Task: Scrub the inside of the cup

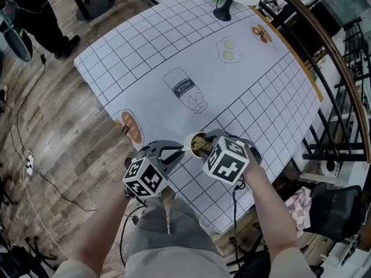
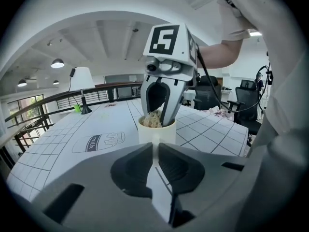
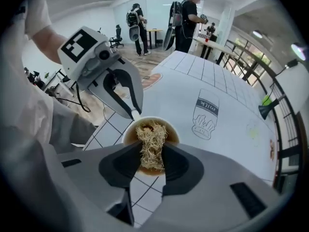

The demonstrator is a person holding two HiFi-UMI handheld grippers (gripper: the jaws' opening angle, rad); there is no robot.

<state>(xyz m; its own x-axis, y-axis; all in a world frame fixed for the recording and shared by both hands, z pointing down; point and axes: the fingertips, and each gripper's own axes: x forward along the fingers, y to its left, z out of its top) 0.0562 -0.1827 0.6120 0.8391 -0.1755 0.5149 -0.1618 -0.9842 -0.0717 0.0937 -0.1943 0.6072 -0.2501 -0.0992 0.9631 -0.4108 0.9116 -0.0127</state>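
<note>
A white cup with a brown inside stands on the grid-printed tablecloth near the table's front edge. My left gripper is shut on the cup's near side, and a thin white strip of the cup shows between its jaws. My right gripper points steeply down over the cup's mouth. It is shut on a tan fibrous scrubber that hangs into the cup. In the left gripper view the scrubber shows above the rim between the right gripper's fingers.
A printed milk bottle lies on the cloth beyond the cup. A lamp stands at the far end. A railing runs along the right, with a black chair below it. People stand in the background.
</note>
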